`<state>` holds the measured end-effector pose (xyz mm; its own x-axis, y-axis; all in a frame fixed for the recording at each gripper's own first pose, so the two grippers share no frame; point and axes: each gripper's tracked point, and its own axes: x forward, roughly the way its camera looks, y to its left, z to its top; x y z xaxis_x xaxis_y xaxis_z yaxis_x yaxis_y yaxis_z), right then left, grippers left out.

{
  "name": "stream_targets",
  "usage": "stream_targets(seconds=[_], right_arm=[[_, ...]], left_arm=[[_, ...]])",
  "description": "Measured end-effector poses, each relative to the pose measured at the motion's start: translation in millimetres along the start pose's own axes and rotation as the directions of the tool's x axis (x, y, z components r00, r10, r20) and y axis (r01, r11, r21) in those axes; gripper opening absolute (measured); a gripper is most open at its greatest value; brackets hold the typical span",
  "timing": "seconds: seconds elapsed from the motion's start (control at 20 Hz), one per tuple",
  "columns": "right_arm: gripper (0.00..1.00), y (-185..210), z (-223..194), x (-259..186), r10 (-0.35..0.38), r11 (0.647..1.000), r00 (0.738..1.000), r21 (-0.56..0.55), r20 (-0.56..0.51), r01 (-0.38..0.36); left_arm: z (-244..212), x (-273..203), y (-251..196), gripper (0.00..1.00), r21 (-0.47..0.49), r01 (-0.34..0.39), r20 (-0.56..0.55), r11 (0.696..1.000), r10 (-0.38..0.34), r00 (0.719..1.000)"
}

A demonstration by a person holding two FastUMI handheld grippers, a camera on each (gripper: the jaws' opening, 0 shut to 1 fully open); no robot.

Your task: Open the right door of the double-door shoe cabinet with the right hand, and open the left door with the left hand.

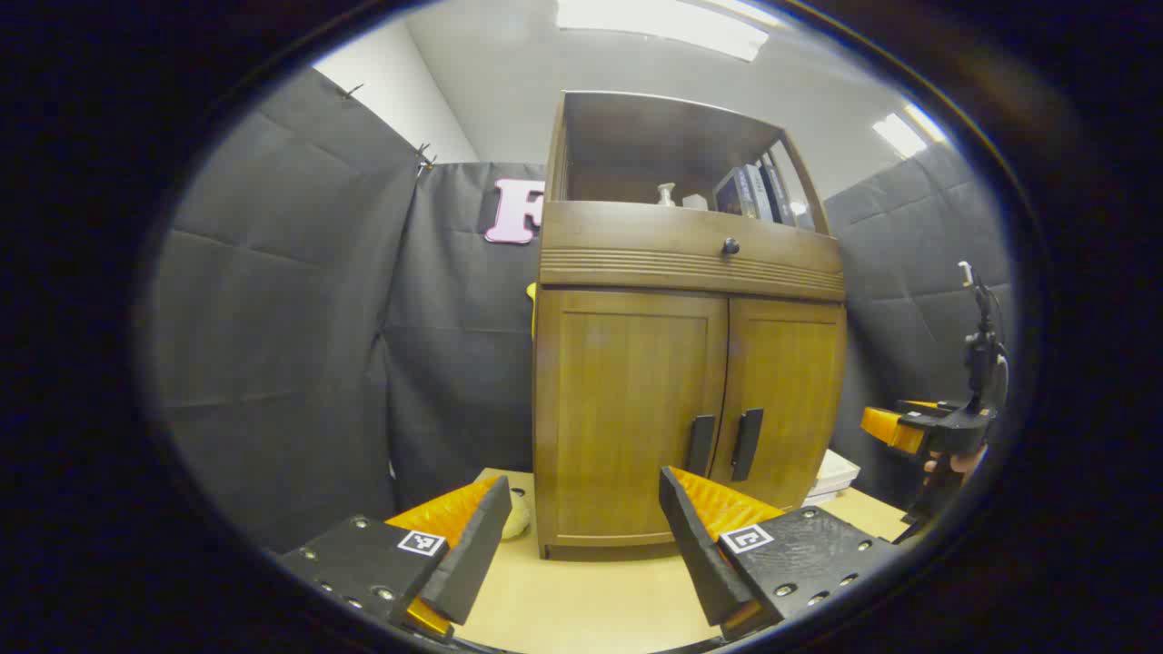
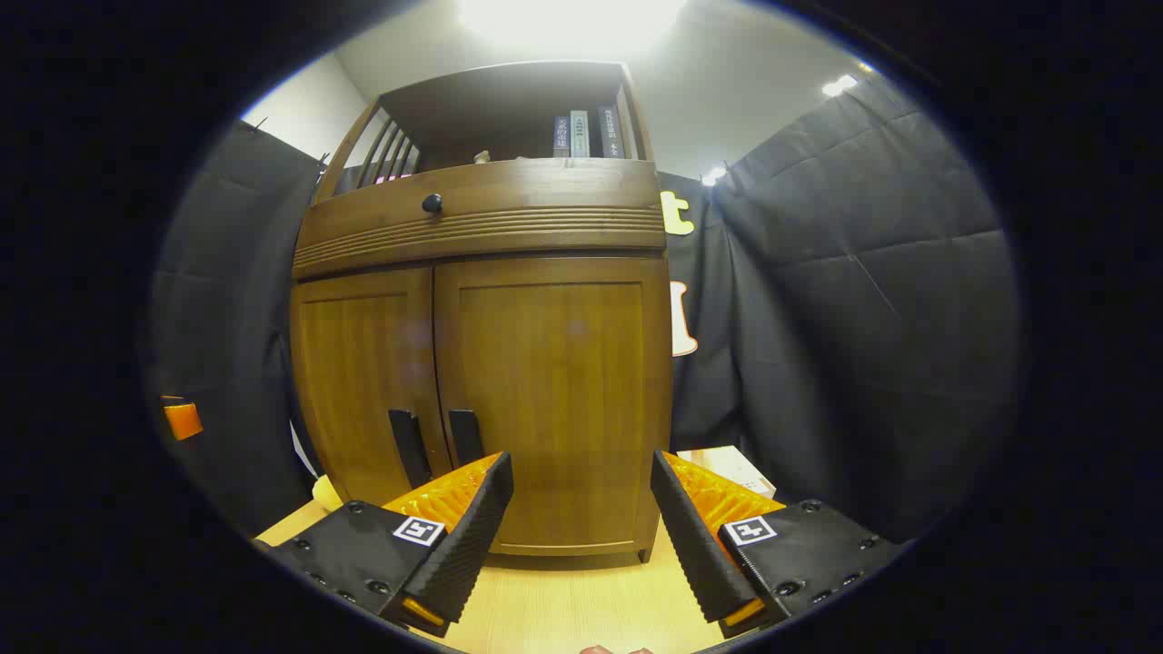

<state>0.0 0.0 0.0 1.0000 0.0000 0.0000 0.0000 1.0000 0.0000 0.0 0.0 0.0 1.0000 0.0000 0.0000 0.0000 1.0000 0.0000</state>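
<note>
- Shoe cabinet [image 1: 690, 363]: stands upright on a light wooden table [image 1: 581, 609], directly ahead of both grippers.
- Left door [image 1: 631, 413] and right door [image 1: 786, 400]: both closed, panels flush, meeting at the centre.
- Door handles [image 1: 700, 445]: two dark vertical bars side by side near the lower centre seam.
- Left gripper [image 1: 581, 509]: fingers spread wide, nothing between them, short of the cabinet front.
- Right gripper [image 2: 581, 495]: likewise wide apart and empty, facing the right door; seen at the far right of the left gripper view.
</note>
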Motion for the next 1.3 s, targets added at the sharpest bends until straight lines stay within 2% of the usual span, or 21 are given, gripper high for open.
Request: stream_targets(seconds=[0.05,0.2,0.8,1.3], right_arm=[[0.96,0.7,-1.9,-1.7,0.005,1.000,1.000,-0.005,-0.007,-0.005],[0.94,2.3,-3.7,-12.9,0.025,1.000,0.999,0.000,-0.021,-0.025],[0.94,0.7,-7.1,-22.7,0.051,0.999,0.997,-0.006,-0.049,-0.051],[0.96,3.9,-2.9,-19.9,0.093,0.996,0.995,0.014,-0.037,-0.092]], left_arm=[[-4.2,-0.6,1.6,0.95,-0.015,0.003,-0.006,1.000,-0.003,1.000],[-14.5,-7.3,4.3,0.95,-0.037,0.007,-0.015,0.999,-0.007,1.000],[-27.1,-30.2,-14.8,0.95,0.033,0.019,-0.030,0.999,-0.018,0.999],[-33.9,-49.9,-15.5,0.95,0.018,-0.006,-0.041,1.000,0.007,0.999]])
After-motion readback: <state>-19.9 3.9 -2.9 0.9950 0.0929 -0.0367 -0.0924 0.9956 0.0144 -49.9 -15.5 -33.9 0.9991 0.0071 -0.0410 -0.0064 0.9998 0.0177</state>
